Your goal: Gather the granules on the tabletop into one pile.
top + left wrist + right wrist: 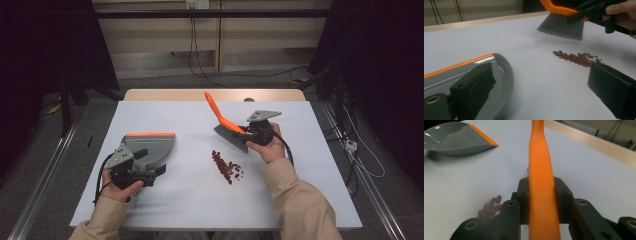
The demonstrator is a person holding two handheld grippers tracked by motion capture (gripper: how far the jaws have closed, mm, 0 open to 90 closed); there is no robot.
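High view: the right gripper [250,133] had its fingers clamped on the orange handle of a brush [226,123], whose grey bristles hung just above the white table [190,195], beside a small pile of red beans [226,167]. The left gripper [150,172] rested at the grey dustpan [150,150], well apart from the beans; whether its fingers gripped the dustpan I could not tell.
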